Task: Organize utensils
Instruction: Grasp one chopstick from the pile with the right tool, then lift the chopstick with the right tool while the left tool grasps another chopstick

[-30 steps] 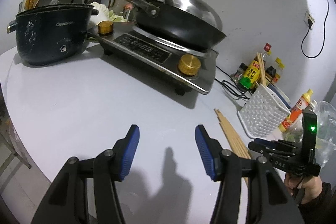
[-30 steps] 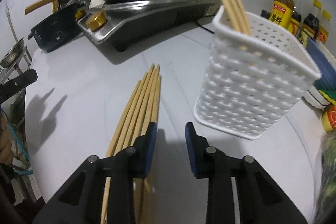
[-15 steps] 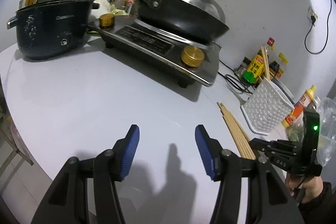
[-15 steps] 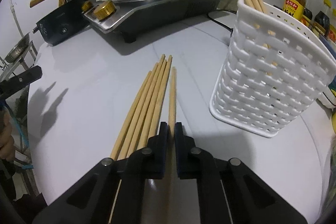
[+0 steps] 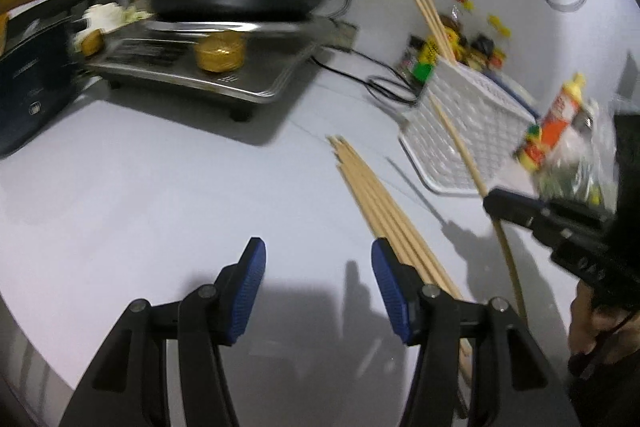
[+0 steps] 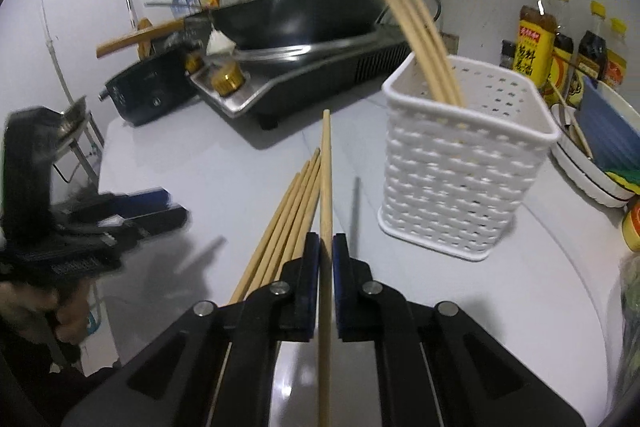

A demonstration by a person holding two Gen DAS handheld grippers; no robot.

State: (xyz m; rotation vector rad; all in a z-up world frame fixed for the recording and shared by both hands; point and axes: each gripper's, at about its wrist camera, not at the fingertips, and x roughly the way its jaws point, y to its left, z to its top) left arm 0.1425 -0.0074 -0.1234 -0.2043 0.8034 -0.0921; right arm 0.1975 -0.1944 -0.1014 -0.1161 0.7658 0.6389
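My right gripper [image 6: 326,247] is shut on a single wooden chopstick [image 6: 326,171], lifted clear of the white table with its tip pointing ahead. Several more chopsticks [image 6: 286,215] lie in a bundle on the table just left of it. The white perforated utensil basket [image 6: 460,179] stands to the right with three chopsticks [image 6: 424,43] leaning in it. My left gripper [image 5: 318,279] is open over the table, nothing between its blue pads, the bundle [image 5: 384,211] by its right finger. The left wrist view also shows the right gripper [image 5: 490,203] holding its chopstick [image 5: 460,143] before the basket [image 5: 472,131].
A black wok with a steel lid [image 6: 296,7] sits on a stove [image 6: 304,83] at the back. A dark cooker [image 6: 148,87] stands left of it. Sauce bottles [image 6: 536,43] line the back wall, and a dish holding a blue item [image 6: 600,139] is at the right.
The right gripper closed on one chopstick from the bundle and raised it off the table. The left gripper swung right, toward the bundle, staying open.
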